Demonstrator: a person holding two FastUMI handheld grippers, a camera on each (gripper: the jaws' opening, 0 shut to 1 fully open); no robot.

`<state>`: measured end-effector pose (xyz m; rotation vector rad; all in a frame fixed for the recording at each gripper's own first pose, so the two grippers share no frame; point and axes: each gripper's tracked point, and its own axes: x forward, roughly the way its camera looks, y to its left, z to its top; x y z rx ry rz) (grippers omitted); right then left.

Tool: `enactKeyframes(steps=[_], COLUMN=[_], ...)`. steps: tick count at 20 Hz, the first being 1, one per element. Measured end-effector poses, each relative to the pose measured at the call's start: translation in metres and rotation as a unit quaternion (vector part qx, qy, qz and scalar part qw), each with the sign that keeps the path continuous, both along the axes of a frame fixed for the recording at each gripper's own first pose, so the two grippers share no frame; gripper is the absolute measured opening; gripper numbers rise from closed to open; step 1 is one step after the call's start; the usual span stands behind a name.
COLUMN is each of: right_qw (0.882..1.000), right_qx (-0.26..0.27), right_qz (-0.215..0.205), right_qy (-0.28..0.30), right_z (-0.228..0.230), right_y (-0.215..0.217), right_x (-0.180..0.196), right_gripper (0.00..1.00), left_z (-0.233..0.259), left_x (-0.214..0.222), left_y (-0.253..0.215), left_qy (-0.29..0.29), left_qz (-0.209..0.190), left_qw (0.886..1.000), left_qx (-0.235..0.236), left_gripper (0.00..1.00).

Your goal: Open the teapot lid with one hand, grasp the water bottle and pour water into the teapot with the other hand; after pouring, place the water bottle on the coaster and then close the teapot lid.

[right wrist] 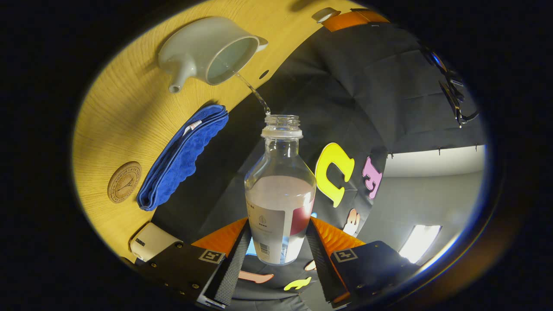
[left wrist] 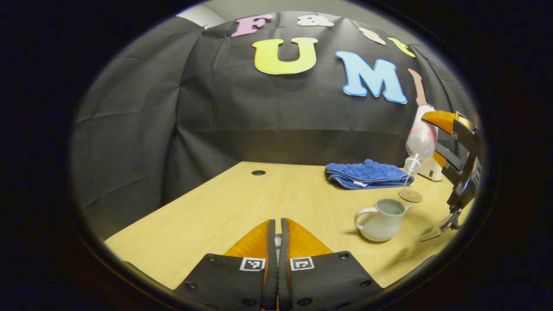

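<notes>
Folded blue towel (left wrist: 366, 173) on wooden table (left wrist: 242, 207).

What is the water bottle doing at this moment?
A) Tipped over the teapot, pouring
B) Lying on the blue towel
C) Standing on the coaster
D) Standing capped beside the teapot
A: the right gripper holds the water bottle tilted, and a thin stream runs from its mouth into the open teapot.
</notes>
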<state>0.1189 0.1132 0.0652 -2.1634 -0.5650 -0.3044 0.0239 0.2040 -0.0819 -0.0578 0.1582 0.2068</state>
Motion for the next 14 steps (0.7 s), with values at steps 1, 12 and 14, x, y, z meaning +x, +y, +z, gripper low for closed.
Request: enactKeyframes(steps=[1,12,14], right_qw=[1.0,0.999,0.998], right_qx=[-0.004,-0.044,-0.055], right_qz=[0.001,0.009,0.01], right_qy=[-0.002,-0.007,-0.01], right_z=[0.0,-0.002,-0.002], right_y=[0.001,0.013,0.015], right_x=[-0.001,-0.002,-0.003], right_gripper=[0.76,0.76,0.76], left_z=[0.0,0.001,0.0], left_x=[0.0,-0.001,-0.003], left_y=[0.001,0.003,0.004], left_qy=[0.0,0.001,0.001], left_qz=[0.001,0.012,0.014], left_qw=[1.0,1.0,1.0], left_qx=[0.0,-0.003,-0.004], left_gripper=[0.07,0.07,0.07])
